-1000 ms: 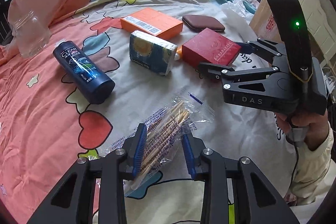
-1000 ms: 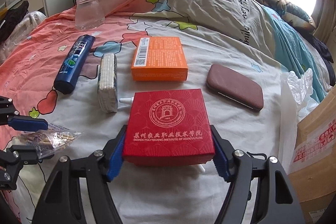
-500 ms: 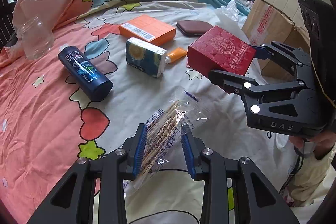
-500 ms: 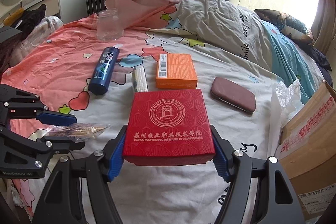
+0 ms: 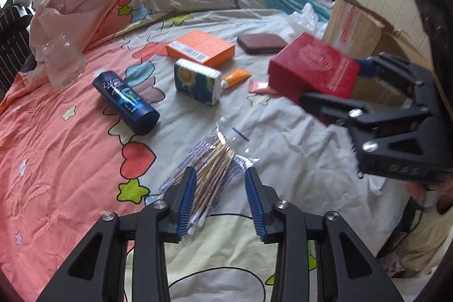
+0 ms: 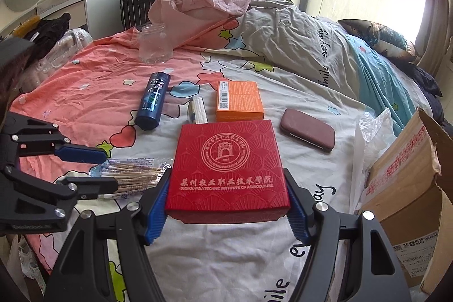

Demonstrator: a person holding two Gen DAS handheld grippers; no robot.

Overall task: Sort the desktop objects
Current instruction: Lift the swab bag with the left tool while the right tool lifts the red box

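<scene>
Item in hand: red box (image 6: 228, 166), flat and lidded, clamped by its two side edges in the right gripper (image 6: 226, 212), jaws spread wide and closed against it; held level, clear of the bed (image 6: 297, 268). Cardboard carton (image 6: 407, 205), flaps open, stands at 3 o'clock of the box, near the bed's edge; judged the likely destination. Advice for the carry: keep the box level so the lid stays seated, swing toward 3 o'clock high enough to pass the carton's torn flap, release only once the box is inside. Left gripper (image 5: 220, 203): jaws partly open, straddling a clear bag of cotton swabs (image 5: 211, 174) lying on the bed, one pad touching the bag, the other apart; nothing gripped. Closing squarely across the sticks would avoid pinching loose plastic alone. Remaining on the bed, at 12 o'clock of the swabs: blue shampoo bottle (image 5: 126, 101), tissue pack (image 5: 198, 81), orange box (image 5: 201, 47), brown case (image 5: 263, 43), orange tube (image 5: 237, 77), glass jar (image 5: 62, 64).
</scene>
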